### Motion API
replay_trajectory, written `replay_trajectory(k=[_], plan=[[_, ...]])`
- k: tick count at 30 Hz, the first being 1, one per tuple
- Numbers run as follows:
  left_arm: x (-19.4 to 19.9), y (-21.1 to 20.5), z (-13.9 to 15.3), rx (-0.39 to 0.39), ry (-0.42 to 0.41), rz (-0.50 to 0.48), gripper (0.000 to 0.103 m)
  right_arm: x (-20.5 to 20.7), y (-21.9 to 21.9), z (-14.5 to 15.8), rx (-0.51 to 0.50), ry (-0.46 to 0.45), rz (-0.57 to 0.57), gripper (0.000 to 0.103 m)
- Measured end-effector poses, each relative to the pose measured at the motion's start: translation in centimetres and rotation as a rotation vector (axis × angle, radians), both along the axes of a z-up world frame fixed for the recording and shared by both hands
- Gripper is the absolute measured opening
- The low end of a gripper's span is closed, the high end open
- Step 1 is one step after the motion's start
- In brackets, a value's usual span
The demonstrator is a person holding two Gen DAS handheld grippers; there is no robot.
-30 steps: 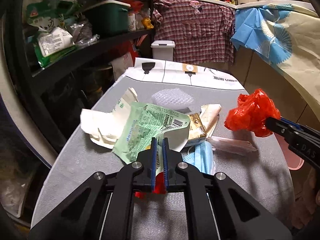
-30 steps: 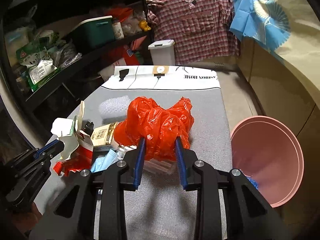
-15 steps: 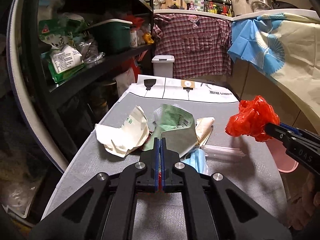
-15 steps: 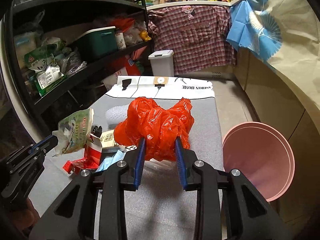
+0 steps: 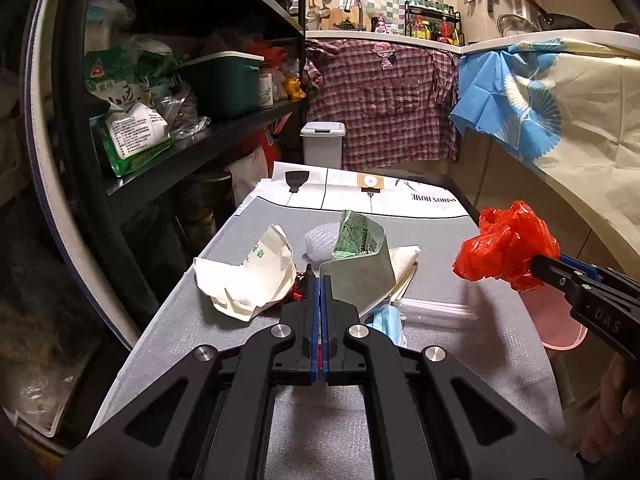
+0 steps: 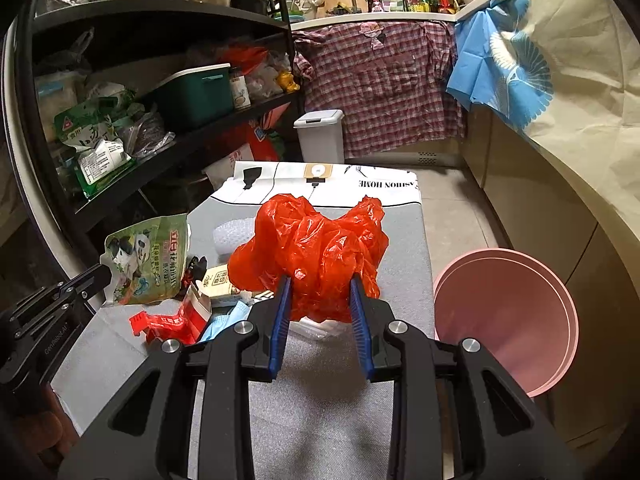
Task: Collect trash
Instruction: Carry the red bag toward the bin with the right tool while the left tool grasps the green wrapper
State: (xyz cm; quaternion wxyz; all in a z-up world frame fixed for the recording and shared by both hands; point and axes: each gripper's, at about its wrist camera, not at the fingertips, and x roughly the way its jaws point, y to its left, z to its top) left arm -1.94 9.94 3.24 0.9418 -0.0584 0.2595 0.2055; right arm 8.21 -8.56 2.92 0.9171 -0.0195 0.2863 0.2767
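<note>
My left gripper [image 5: 322, 282] is shut on the edge of a green snack wrapper [image 5: 356, 256], which hangs clear of the grey table [image 5: 320, 420]; the right wrist view shows the wrapper [image 6: 148, 260] held at the left gripper [image 6: 102, 274]. My right gripper [image 6: 320, 282] is shut on a crumpled red plastic bag [image 6: 316, 248], held above the table. In the left wrist view the red bag [image 5: 508, 244] hangs at the right. Beyond the table's right edge stands a pink bin [image 6: 508, 320].
On the table lie a crumpled white paper bag [image 5: 248, 276], a blue face mask [image 5: 386, 320], bubble wrap [image 5: 318, 240], a clear plastic box [image 5: 432, 308] and a red wrapper [image 6: 168, 324]. Black shelves [image 5: 192, 148] line the left; a white lidded bin [image 5: 322, 144] stands beyond.
The left jaws closed fully on the green wrapper and lifted it off the pile, so it now stands up. The right gripper rose slightly with the red bag.
</note>
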Motion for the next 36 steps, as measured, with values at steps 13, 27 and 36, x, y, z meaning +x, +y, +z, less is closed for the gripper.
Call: replay_trajectory(k=[13,27,36], plan=[[-0.5,0.4,0.4,-0.031,-0.036,-0.013,0.0,-0.1,-0.3,0.4,0.007,-0.014,-0.009,0.029],[-0.6,-1.2,1.4,-0.013,-0.054,-0.056,0.0,-0.6,-2.5,2.1,0.04,-0.04,-0.045,0.029],[0.5,-2.8,2.9,-0.025,-0.056,-0.103,0.0,-0.8,-4.3,3.6,0.034,-0.056,-0.092,0.029]])
